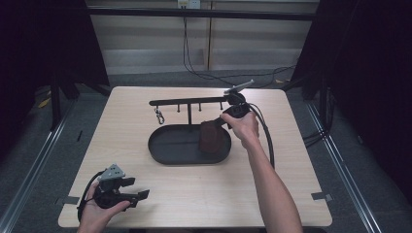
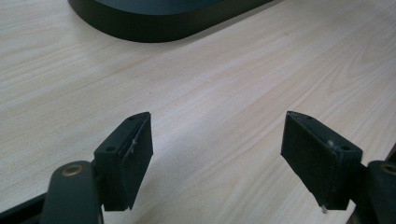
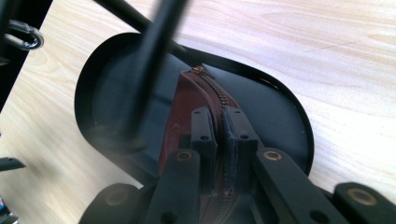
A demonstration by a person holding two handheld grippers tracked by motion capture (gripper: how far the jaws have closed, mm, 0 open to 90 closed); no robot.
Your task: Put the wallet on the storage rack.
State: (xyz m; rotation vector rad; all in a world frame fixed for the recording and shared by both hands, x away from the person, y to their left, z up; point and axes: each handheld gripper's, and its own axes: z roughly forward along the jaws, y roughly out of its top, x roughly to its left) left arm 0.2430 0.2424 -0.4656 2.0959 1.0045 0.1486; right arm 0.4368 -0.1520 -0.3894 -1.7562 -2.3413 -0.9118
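A dark brown zippered pouch (image 1: 210, 136) hangs over the right part of a black oval tray (image 1: 167, 150), held upright. My right gripper (image 1: 224, 121) is shut on the pouch's top edge. In the right gripper view the two black jaws pinch the zipper seam of the pouch (image 3: 187, 107) from either side, at my right gripper (image 3: 219, 140), with the tray (image 3: 285, 121) below. My left gripper (image 1: 137, 190) rests low at the table's near left corner, open. In the left gripper view the fingers stand wide apart over bare wood, my left gripper (image 2: 217, 154) holding nothing.
A black rack (image 1: 187, 102) with a horizontal bar and small hooks rises from the tray; a metal clip (image 1: 159, 116) hangs at its left end. The rack's post (image 3: 149, 56) stands blurred close to my right gripper. The light wooden table (image 1: 194, 194) ends just behind my left hand.
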